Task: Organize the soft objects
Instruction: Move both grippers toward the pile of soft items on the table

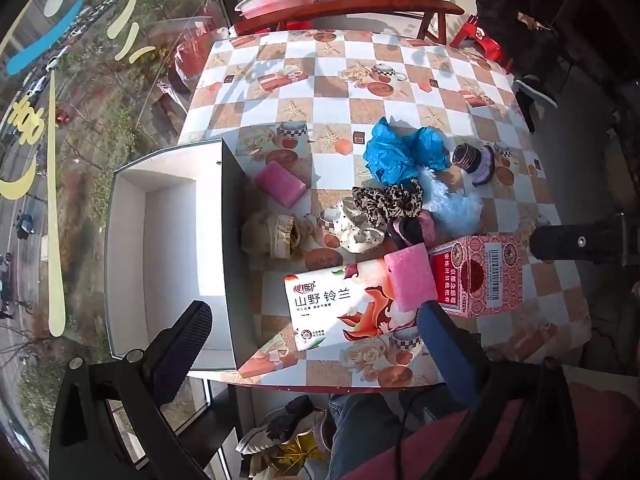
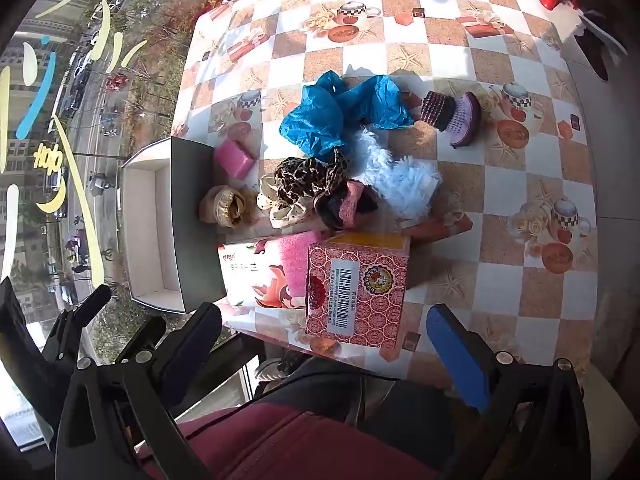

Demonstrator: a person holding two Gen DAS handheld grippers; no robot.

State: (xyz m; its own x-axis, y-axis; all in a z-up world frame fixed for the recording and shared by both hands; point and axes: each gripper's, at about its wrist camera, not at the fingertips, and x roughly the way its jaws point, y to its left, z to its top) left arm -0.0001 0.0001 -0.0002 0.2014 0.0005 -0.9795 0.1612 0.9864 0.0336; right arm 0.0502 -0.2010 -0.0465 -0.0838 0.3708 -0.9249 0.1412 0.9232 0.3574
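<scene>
An open white-lined box [image 1: 168, 240] [image 2: 152, 232] sits at the table's left edge. Soft things lie in a heap beside it: a pink sponge [image 1: 280, 183] [image 2: 234, 159], a beige scrunchie [image 1: 276, 236] [image 2: 226, 204], a leopard scrunchie [image 1: 390, 200] [image 2: 310, 180], a blue crumpled bag [image 1: 400, 152] [image 2: 340, 114], a white fluffy piece [image 1: 452, 204] [image 2: 404, 184]. A second pink sponge [image 1: 412, 276] [image 2: 298, 264] rests on a tissue pack [image 1: 340, 308] [image 2: 256, 280]. My left gripper [image 1: 316, 320] hovers open above the tissue pack. My right gripper [image 2: 324, 320] hangs open over the red carton [image 1: 480, 276] [image 2: 356, 292]. Neither holds anything.
A purple hairbrush [image 1: 476, 160] [image 2: 456, 118] lies at the heap's right. The table [image 1: 360, 64] [image 2: 520, 184] has a checkered cloth; a window runs along its left side. A red chair [image 1: 360, 12] stands behind. The person's legs and shoes [image 1: 280, 432] show below the near edge.
</scene>
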